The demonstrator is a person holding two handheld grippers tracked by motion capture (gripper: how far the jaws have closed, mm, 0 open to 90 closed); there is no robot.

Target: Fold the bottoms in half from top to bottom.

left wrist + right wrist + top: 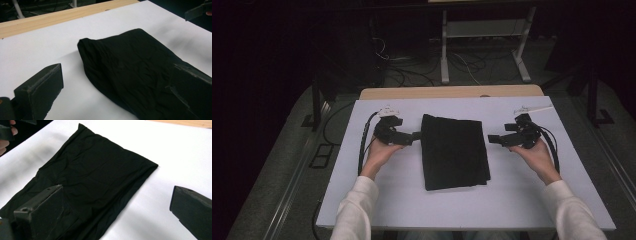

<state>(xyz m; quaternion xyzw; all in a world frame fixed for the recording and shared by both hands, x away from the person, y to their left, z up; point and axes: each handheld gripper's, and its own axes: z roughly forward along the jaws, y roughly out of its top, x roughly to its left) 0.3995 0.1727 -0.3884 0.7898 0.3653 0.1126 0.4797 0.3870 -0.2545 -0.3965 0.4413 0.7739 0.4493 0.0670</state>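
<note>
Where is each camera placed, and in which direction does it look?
High view: above the person's side, looking forward and down at the black cloth between left tongs and right tongs; forearms show.
Left gripper view: on the left tongs, facing the cloth's edge; own jaws show.
Right gripper view: on the right tongs, facing the cloth; own jaws show.
All share the cloth.

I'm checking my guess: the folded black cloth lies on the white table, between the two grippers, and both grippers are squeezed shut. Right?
Not quite. The black cloth lies between them, but the left gripper and the right gripper are both open; each gripper view shows its jaws spread wide apart.
</note>
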